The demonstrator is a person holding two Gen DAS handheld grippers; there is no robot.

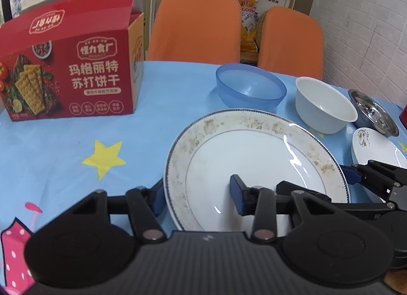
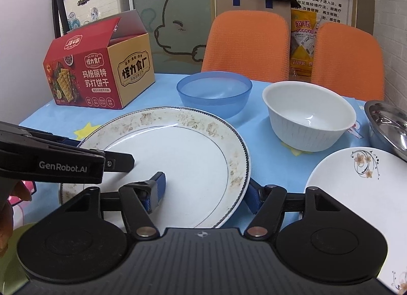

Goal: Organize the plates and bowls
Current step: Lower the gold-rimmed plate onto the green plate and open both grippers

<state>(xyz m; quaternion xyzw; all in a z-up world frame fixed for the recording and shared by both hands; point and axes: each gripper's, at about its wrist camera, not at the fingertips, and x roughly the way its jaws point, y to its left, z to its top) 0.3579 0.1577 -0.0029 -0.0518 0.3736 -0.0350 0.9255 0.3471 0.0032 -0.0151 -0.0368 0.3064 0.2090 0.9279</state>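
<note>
A large white plate (image 1: pixel 254 157) with a worn floral rim lies flat on the blue tablecloth. My left gripper (image 1: pixel 199 195) straddles its left rim, one blue pad outside the edge and one over the plate's well. The pads stand apart from the rim, so it is open. In the right wrist view the same plate (image 2: pixel 178 147) has my right gripper (image 2: pixel 205 195) astride its right rim, also open, with one finger over the well and one beside the edge. Behind the plate stand a blue plastic bowl (image 2: pixel 215 91) and a white bowl (image 2: pixel 309 116).
A steel bowl (image 2: pixel 389 124) and a small flower-printed plate (image 2: pixel 356 188) sit at the right. A red cracker box (image 1: pixel 68 66) stands at the back left. Two orange chairs (image 1: pixel 195 25) back the table's far edge. A person's hand shows at the left of the right wrist view.
</note>
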